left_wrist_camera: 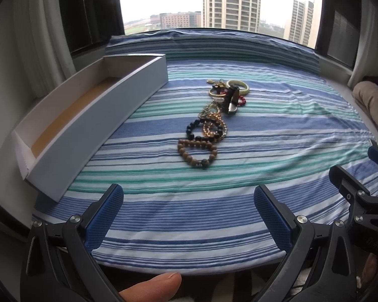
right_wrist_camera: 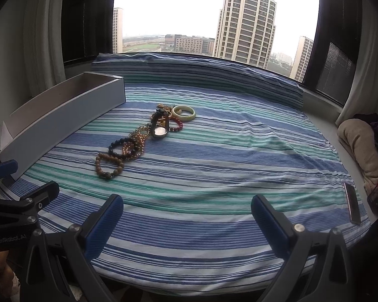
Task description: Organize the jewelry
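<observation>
Both grippers, left [left_wrist_camera: 189, 216] & right [right_wrist_camera: 186, 224], spread wide, empty. Tangled heap of beaded bracelets [left_wrist_camera: 210, 123], right of long white cardboard box [left_wrist_camera: 88, 123]. Risk: snagging several pcs together, dropping short of box.

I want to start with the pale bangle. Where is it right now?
The pale bangle lies flat on the striped cloth at the far end of the jewelry pile, beside the red bead bracelet, toward the window.
</observation>
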`<state>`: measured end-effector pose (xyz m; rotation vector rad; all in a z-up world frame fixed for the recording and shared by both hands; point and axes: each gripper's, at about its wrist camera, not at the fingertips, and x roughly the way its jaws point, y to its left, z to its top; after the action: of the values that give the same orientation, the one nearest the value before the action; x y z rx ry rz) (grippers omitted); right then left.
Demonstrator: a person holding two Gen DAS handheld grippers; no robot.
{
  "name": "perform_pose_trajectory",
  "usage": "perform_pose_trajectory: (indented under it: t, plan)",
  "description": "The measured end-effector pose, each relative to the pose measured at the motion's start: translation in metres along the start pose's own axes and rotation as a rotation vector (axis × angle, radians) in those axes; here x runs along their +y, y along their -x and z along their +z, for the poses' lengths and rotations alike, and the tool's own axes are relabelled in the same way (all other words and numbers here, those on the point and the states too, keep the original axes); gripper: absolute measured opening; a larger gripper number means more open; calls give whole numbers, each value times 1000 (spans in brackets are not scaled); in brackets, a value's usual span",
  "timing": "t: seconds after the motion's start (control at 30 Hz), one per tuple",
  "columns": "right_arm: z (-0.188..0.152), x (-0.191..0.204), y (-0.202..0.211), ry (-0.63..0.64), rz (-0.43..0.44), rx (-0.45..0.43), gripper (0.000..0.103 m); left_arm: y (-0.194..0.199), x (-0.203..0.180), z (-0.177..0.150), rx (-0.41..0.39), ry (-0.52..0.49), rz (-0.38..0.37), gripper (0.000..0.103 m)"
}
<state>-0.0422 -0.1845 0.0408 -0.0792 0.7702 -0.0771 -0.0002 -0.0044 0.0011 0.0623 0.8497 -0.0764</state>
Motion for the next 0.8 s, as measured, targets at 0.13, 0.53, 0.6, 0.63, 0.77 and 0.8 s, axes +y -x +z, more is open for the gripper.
perform_pose_trajectory:
  t: [0.13, 0.53, 0.6, 0.63, 0.77, 0.8]
  plan:
    - [-1, -2, -1, -4, -8, 0, 103, -1, 1, 0, 3, 0, 19, 103]
    - [-1, -1, 0, 6, -33, -1, 103, -4, 4, -1, 7, -2, 26, 103]
    - [-1, -2, 1, 5, -31, -5, 103, -3, 6, -1, 3, 1, 20, 103]
    - [0, -3, 2, 6, -30, -11, 103, -2, 8, -1, -3, 0, 19, 103]
    - [4, -7, 8, 5, -24, -54, 103, 3, 14, 0, -31, -19, 34, 103]
    - [5, -9, 11, 3, -21, -70, 103, 3, 15, 0, -33, -22, 39, 103]
